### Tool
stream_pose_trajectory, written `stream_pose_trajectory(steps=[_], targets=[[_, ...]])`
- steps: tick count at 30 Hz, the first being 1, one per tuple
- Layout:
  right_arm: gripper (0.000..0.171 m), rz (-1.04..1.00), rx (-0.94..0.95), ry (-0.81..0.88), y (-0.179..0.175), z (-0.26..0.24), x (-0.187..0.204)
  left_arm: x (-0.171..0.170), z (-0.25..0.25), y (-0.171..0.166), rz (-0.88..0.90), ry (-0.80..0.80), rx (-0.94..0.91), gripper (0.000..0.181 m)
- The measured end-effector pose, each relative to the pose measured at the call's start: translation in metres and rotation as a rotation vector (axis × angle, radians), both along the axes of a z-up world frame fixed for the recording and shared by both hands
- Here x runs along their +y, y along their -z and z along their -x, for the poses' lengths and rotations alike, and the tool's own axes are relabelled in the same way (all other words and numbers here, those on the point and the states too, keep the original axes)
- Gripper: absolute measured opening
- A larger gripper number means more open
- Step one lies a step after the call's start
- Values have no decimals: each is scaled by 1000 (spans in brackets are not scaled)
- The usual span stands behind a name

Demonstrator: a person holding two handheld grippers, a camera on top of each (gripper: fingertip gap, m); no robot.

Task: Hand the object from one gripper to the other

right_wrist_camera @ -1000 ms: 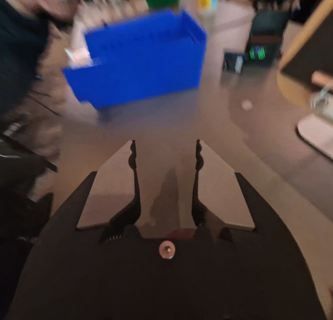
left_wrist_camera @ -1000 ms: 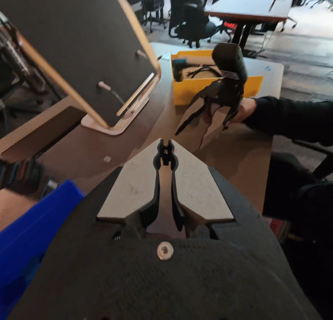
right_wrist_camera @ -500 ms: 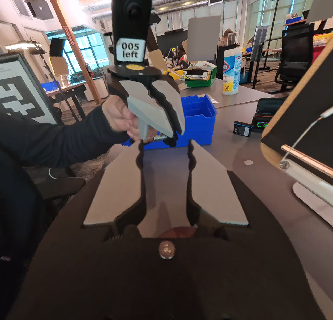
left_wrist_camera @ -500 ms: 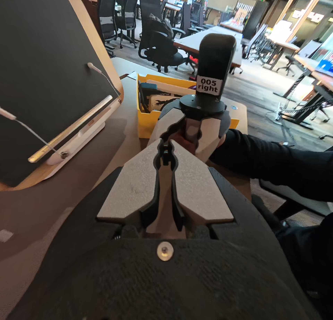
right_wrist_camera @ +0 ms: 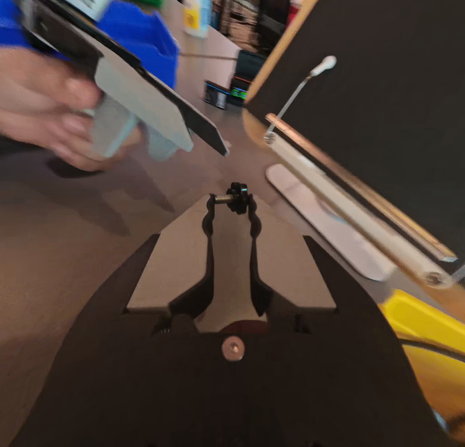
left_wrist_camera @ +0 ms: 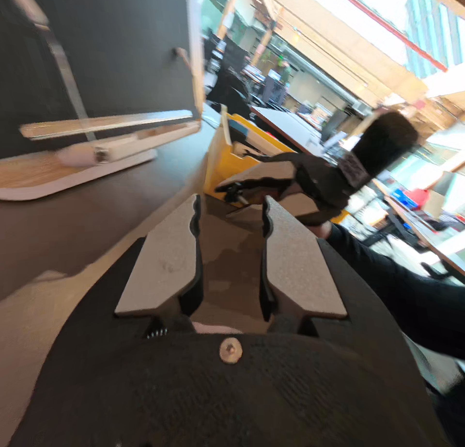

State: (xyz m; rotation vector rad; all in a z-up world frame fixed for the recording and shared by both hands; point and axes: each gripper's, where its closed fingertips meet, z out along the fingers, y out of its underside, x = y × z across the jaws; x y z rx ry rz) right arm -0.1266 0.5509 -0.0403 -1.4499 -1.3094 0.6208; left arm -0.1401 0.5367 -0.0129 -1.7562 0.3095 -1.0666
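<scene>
- Black-knobbed and steel-threaded, the thumbscrew (right_wrist_camera: 232, 199) sits crosswise at the very tips of the right gripper (right_wrist_camera: 231, 203), and its long axis runs from one fingertip to the other.
- Its threaded end presses against the right gripper's left finger, and the knob bears against the other finger, so these tongs are clenched on it end to end.
- Only the tips carry it; the notched pads farther back are bare, with a clear gap between them.
- From the left wrist view, the left gripper (left_wrist_camera: 229, 209) is released, its fingers well apart with nothing between them.
- In that same view the right gripper shows just ahead and to the right, lying nearly level, with the small screw visible at its tips just beyond the left gripper's opening.
- From the right wrist view, the left gripper appears up and to the left, held by a hand (right_wrist_camera: 47, 112), its tips apart from the screw and pointing down toward the brown table (right_wrist_camera: 63, 233).
- Judging from this, the handover itself looks done: the object is with the right gripper, and the left one is free.
- Slipping is the risk I see, since an end-to-end pinch on a thread tip and a rounded knob gives little bearing surface.
</scene>
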Motion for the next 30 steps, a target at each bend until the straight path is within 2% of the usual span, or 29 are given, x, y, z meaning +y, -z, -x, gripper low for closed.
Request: stream_pose_trajectory(steps=[3,6,10,14,16,20,24,30], targets=[[22,-208,-67,154,7,-7,21,18,19,16,-28,-140,95,46],[22,-309,-82,254,11,-12,35,24,24,27,-35,-190,171,49],[23,-409,-146,376,17,-19,55,33,35,33,-101,-279,295,46],[23,-432,-203,416,25,-19,62,37,43,51,-108,-306,462,48],[23,-462,-222,440,25,-21,66,38,45,50,-110,-320,463,48],[23,-547,-241,455,19,-17,69,33,40,39,-86,-271,343,52],[23,-765,-253,431,1,-5,65,27,35,31,-128,-204,318,54],[23,-1107,-234,353,-24,12,34,-2,8,23,-272,57,302,53]])
